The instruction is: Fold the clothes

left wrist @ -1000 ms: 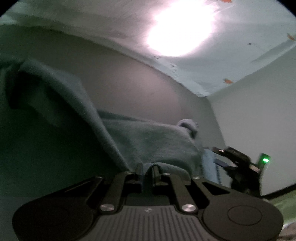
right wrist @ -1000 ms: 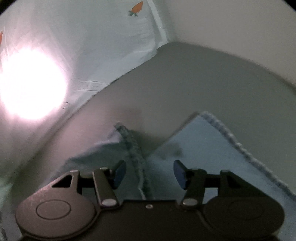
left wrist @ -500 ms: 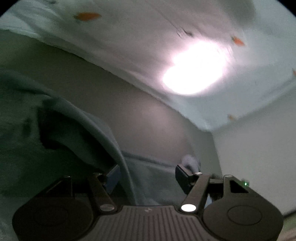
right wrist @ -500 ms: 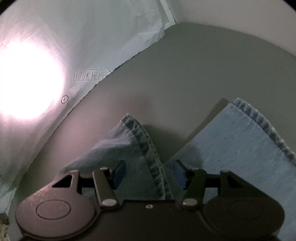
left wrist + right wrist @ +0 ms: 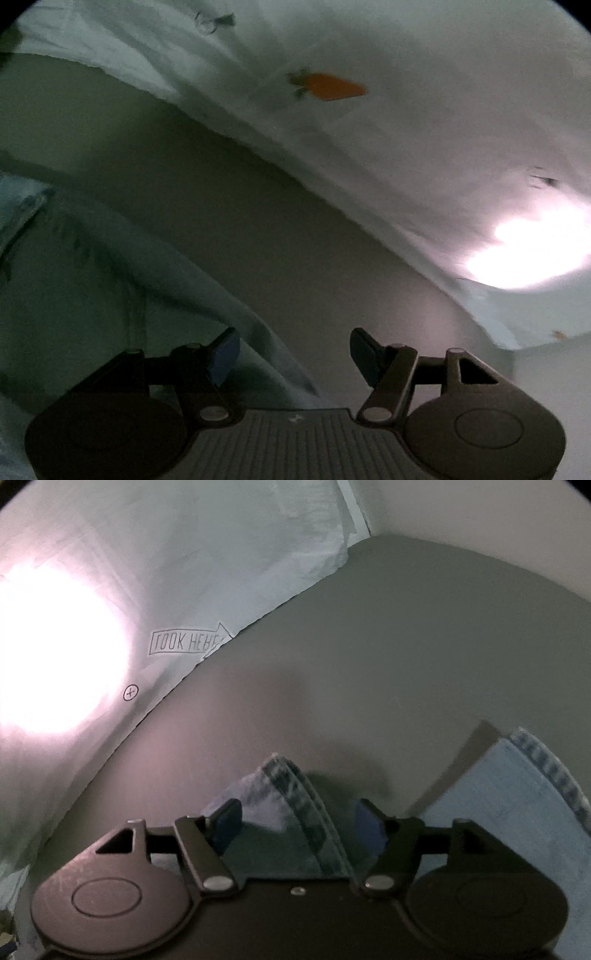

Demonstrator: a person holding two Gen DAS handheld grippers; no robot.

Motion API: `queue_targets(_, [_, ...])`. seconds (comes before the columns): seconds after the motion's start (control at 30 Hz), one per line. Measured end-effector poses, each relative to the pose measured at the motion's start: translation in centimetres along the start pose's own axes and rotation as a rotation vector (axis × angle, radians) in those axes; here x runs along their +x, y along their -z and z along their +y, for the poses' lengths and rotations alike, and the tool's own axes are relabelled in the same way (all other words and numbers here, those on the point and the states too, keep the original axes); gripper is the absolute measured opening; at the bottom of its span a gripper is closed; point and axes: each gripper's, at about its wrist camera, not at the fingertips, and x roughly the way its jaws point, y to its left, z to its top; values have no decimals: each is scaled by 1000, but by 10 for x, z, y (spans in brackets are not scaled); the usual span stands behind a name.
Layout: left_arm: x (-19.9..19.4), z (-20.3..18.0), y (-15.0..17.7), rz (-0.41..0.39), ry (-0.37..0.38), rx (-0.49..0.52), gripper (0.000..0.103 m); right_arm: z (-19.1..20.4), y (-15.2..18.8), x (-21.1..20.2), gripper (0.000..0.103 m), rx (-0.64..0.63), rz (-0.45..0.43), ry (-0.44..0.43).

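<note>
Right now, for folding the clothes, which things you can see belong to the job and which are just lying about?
Part of the job:
- denim garment, hemmed corners on the grey surface
- left gripper, open, over a fold
- right gripper, open, astride a hem

Just there:
- white carrot-print sheet
- its "LOOK HERE" arrow print
- bright light glare

Both views are dim and fisheye-bent at the edges; a blown-out glare (image 5: 55, 650) whitens the sheet (image 5: 406, 122) — the left view is softly blurred; a shadow falls beside the jeans (image 5: 524, 786).
</note>
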Motion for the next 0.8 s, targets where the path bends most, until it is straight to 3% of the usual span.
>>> queue_targets(0.13, [35, 9, -27, 47, -163, -26, 67, 7, -7, 10, 71, -12, 16, 11])
queue_targets(0.2, [55, 13, -31, 109, -193, -61, 67, 10, -10, 15, 69, -15, 25, 14])
queue_targets(0.27, [70, 17, -31, 148, -220, -79, 65, 9, -10, 19, 48, 17, 35, -6])
queue_targets(0.33, [78, 14, -29, 153, -256, -61, 62, 7, -10, 17, 35, 29, 12, 0])
queue_targets(0.37, [79, 11, -28, 143, -290, -44, 54, 7, -10, 14, 19, 28, -8, -15])
queue_targets(0.4, [78, 8, -28, 138, -331, -37, 38, 8, -9, 10, 18, 31, -27, -27])
queue_targets(0.47, [75, 7, -25, 118, -385, -11, 22, 13, -11, -6, 16, 5, -97, -28])
queue_targets(0.57, [61, 12, -22, 57, -323, -20, 3, 22, -25, -37, 15, -31, -221, -49])
queue_targets(0.73, [15, -3, -37, -127, -252, -45, 2, 43, -73, -98, 15, -81, -481, -67])
queue_targets(0.8, [2, -7, -45, -202, -245, -64, 2, 49, -98, -111, 15, -65, -550, -114])
